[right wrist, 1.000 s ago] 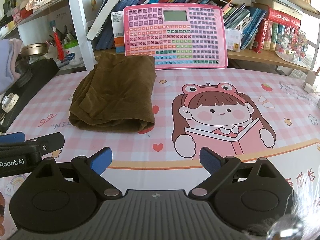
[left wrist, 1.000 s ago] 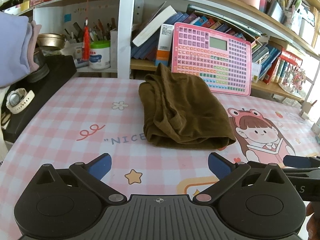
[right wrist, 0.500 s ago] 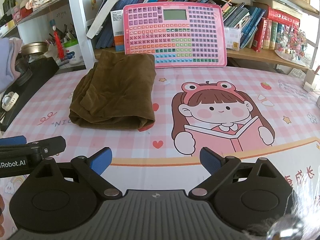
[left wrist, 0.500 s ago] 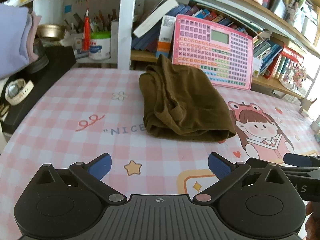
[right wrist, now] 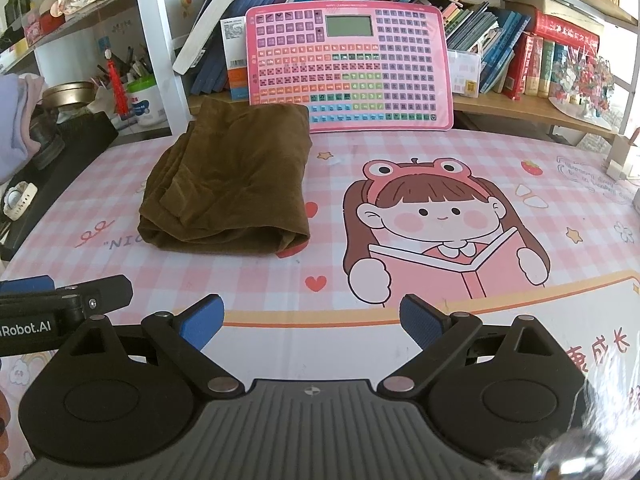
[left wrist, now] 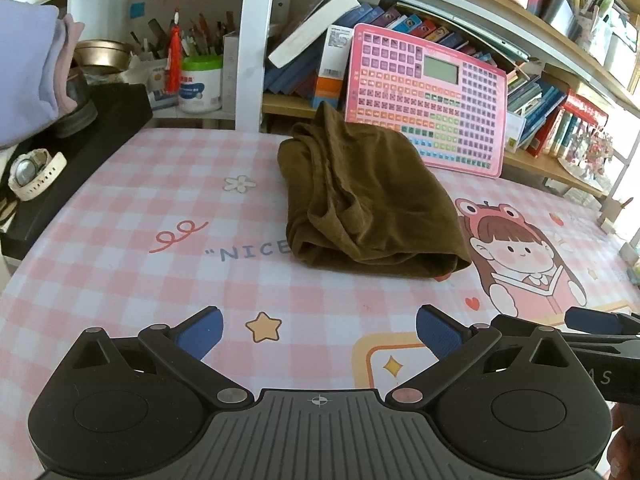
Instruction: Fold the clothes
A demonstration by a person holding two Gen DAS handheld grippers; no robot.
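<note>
One garment: we see a brown cloth (left wrist: 368,200) already doubled into a compact bundle, lying on the pink checked mat (left wrist: 132,264) toward the far middle of the table, its far edge just in front of the pink keyboard toy (right wrist: 348,64) that leans on the shelf.
Fold state: we see layered edges on its left side and a rolled fold at the near edge; it looks loosely folded rather than crisp.
Left gripper (left wrist: 318,330): we hold its jaws wide apart, empty, over the mat, well short of the cloth.
Right gripper (right wrist: 310,318): we hold its jaws wide apart too, empty, beside the left one, also clear of the cloth.
Step in hand: we judge the folding is done or nearly so, both tools being off the cloth.
Next move: if we tidy further, we need to reach forward to the near fold and pinch both corners evenly.
</note>
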